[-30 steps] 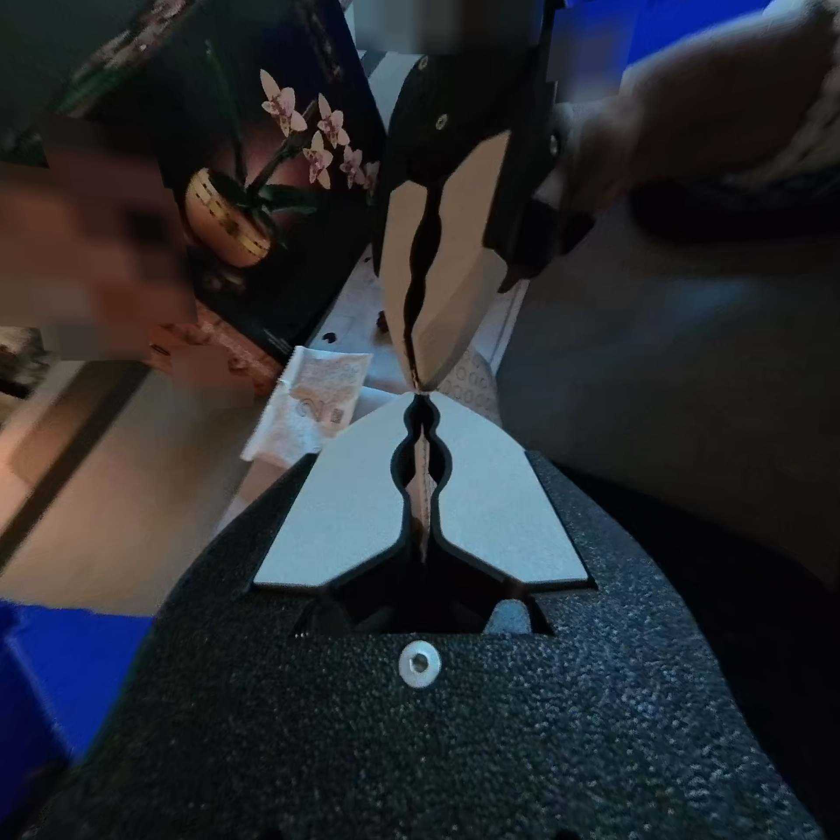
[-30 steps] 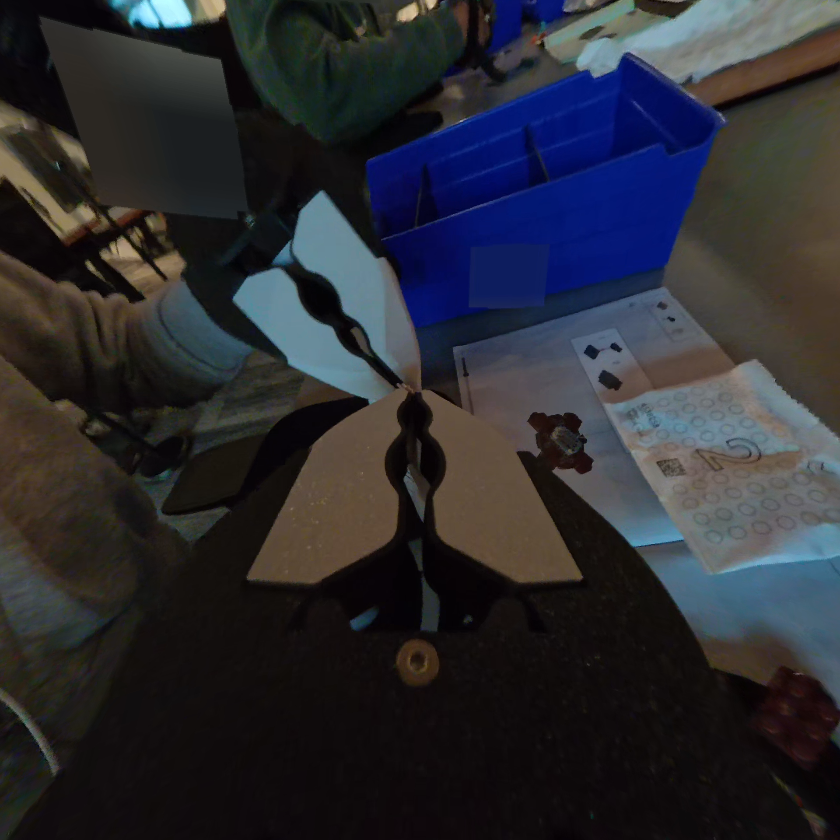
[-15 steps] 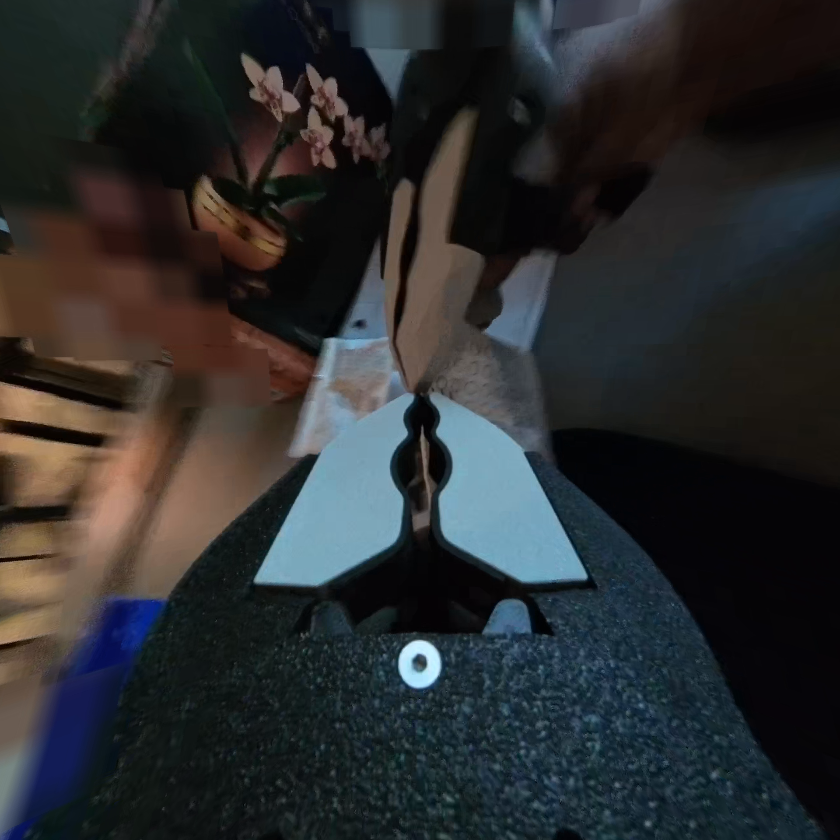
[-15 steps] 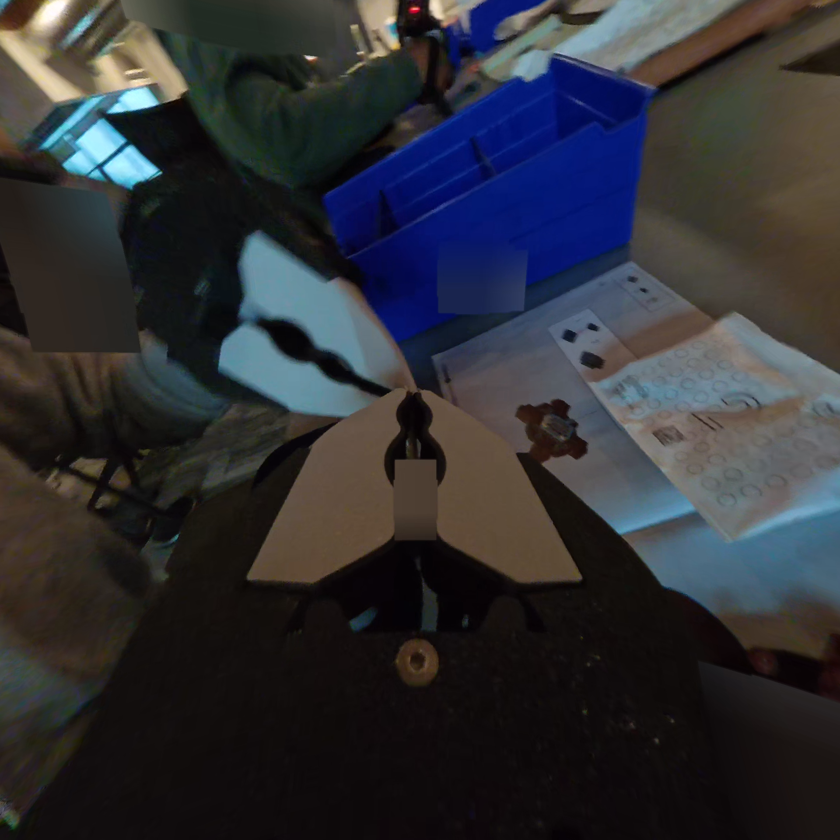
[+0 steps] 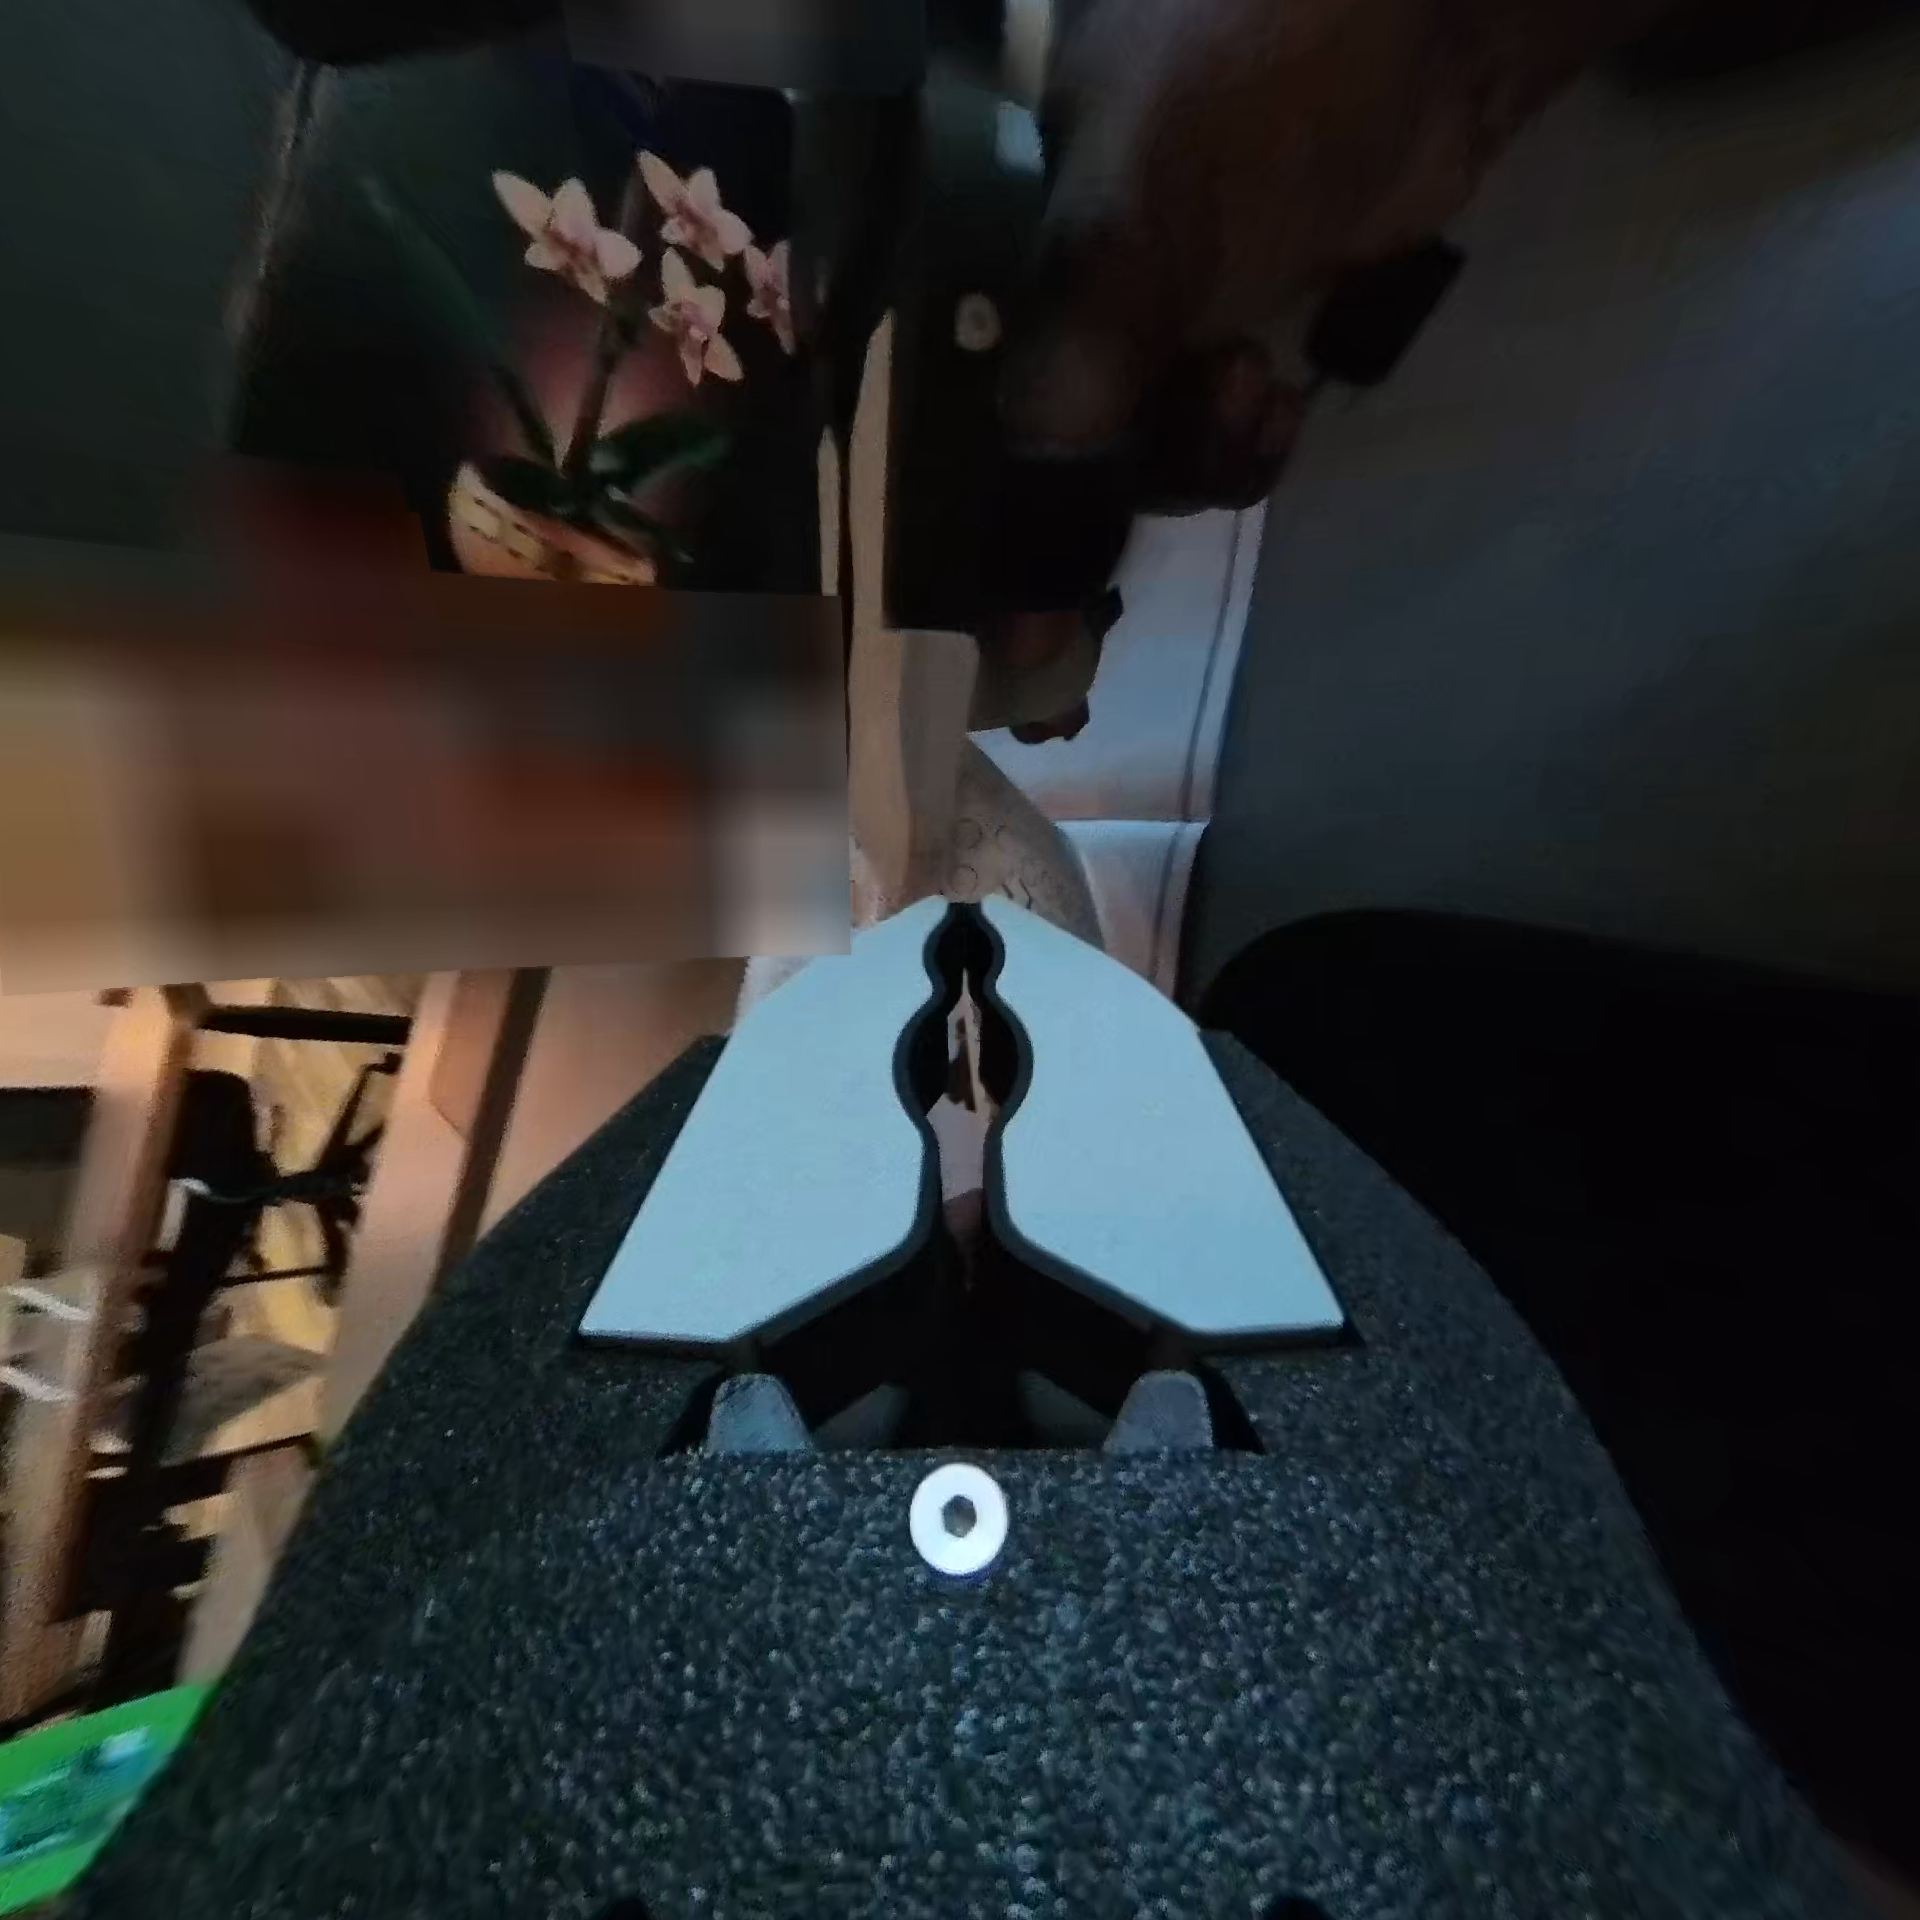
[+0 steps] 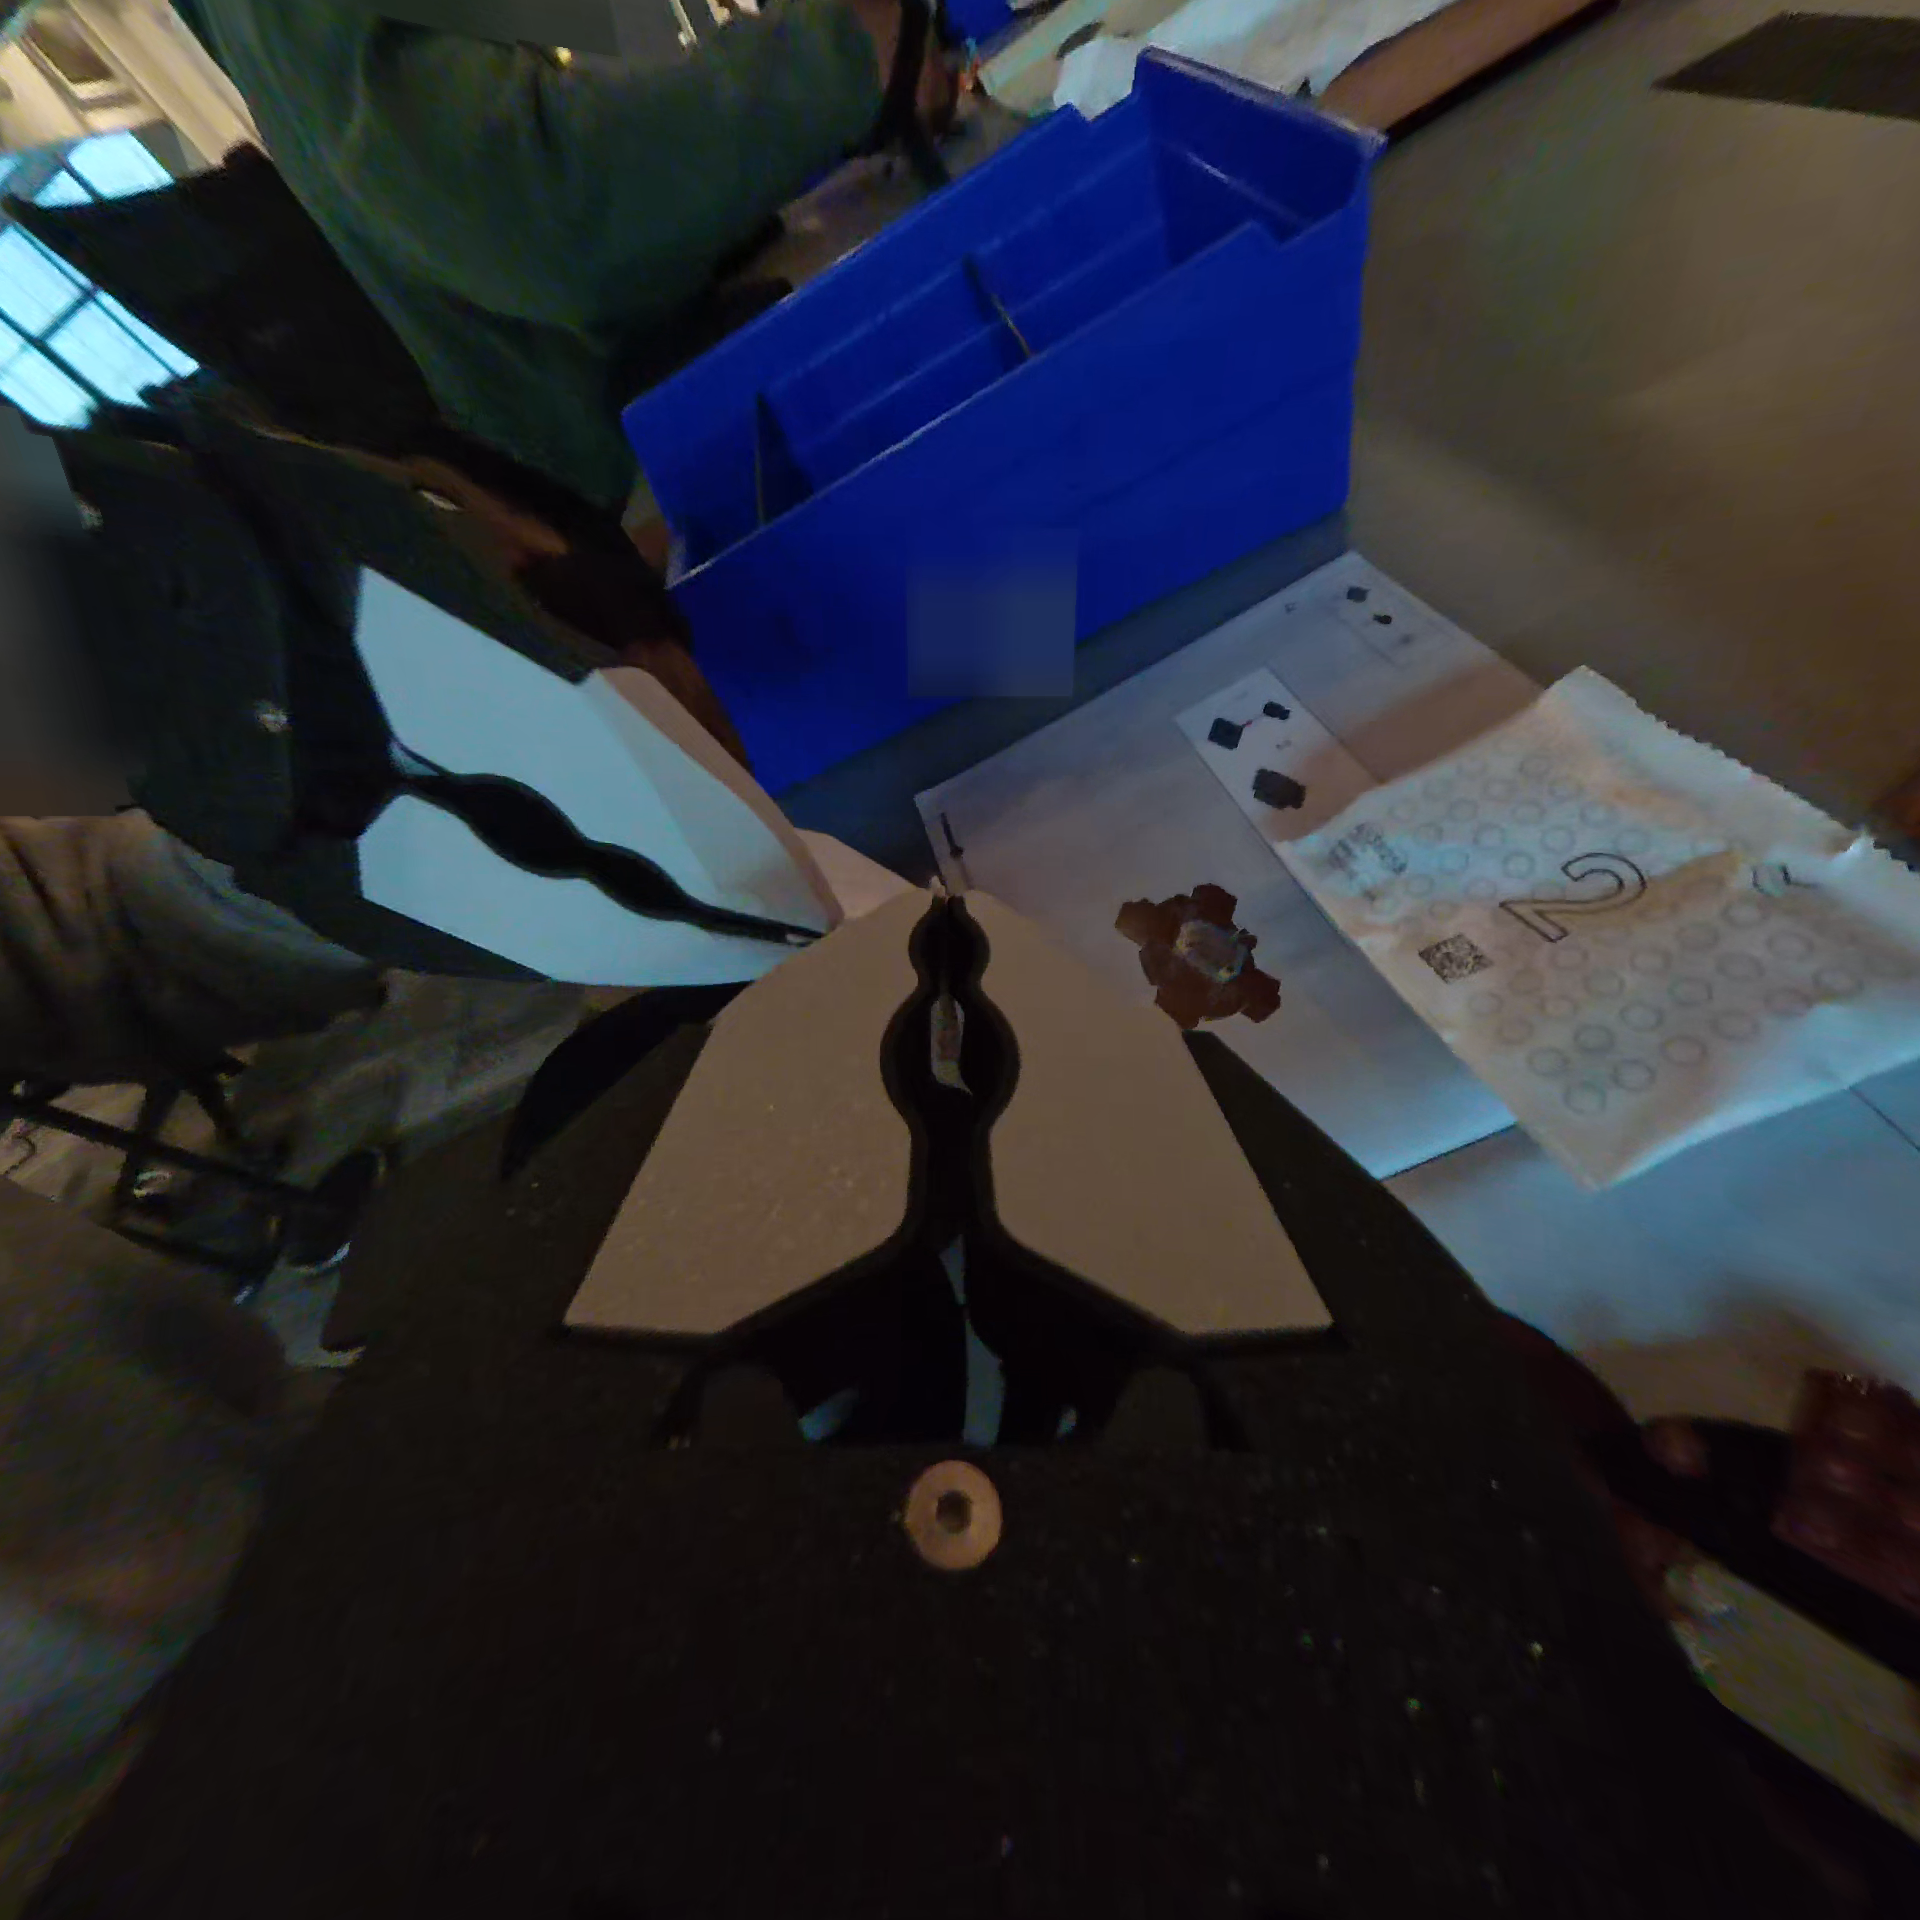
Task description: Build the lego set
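- The left gripper (image 5: 962, 906) had its pale fingers closed together, pinching the edge of a white paper bag (image 5: 1013, 852) printed with small circles; a strip of the bag showed in the gap between the fingers.
- The right gripper (image 6: 948, 902) was likewise closed, its tips meeting the left gripper's tips, with a thin strip of the same paper visible between its fingers.
- In the right wrist view, the left gripper entered from the left, tips almost touching the right gripper's tips.
- A second, flat white paper bag (image 6: 1621, 935) with circles lay on a printed sheet (image 6: 1091, 831) on the table (image 6: 1662, 364).
- A small dark red brick piece (image 6: 1195, 956) sat on the sheet just beside that bag.
- A blue divided bin (image 6: 1018, 416) stood behind the sheet.
- A box picturing pink orchids (image 5: 644, 281) stood beyond the left gripper.
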A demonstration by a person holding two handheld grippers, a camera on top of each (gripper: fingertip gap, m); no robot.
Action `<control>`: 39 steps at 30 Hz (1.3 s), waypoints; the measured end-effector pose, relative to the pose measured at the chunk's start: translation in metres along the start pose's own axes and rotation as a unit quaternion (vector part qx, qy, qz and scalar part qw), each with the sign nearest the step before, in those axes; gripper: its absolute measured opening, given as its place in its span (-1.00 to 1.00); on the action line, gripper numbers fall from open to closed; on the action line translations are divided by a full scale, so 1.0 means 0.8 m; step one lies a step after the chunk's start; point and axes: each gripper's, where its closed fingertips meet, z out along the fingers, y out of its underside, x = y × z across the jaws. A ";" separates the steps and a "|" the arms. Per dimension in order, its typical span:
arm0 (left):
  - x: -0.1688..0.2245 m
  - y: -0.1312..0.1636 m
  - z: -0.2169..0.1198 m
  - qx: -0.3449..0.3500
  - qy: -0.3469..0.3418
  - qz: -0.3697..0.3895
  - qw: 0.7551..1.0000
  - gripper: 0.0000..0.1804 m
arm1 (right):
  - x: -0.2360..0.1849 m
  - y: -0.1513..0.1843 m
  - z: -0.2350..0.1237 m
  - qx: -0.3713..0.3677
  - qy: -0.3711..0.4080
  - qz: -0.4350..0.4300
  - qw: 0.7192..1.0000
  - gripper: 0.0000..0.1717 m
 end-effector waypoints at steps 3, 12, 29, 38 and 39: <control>-0.001 -0.001 -0.004 0.022 -0.004 -0.022 0.999 -1.00 | 0.004 -0.003 -0.003 0.024 -0.006 0.018 1.000 -1.00; 0.023 -0.003 0.008 0.046 0.062 -0.107 0.991 -1.00 | 0.013 -0.008 -0.008 0.114 -0.051 0.138 0.983 -1.00; 0.001 -0.056 -0.042 0.203 0.271 -0.279 0.899 -0.46 | -0.089 -0.026 -0.098 0.034 -0.292 -0.272 0.916 -1.00; 0.026 -0.128 -0.037 0.325 0.448 -0.281 0.784 -0.31 | -0.133 -0.027 -0.115 0.021 -0.413 -0.334 0.847 -1.00; 0.029 -0.132 -0.037 0.334 0.474 -0.291 0.761 -0.26 | -0.136 -0.027 -0.115 0.021 -0.420 -0.339 0.842 -1.00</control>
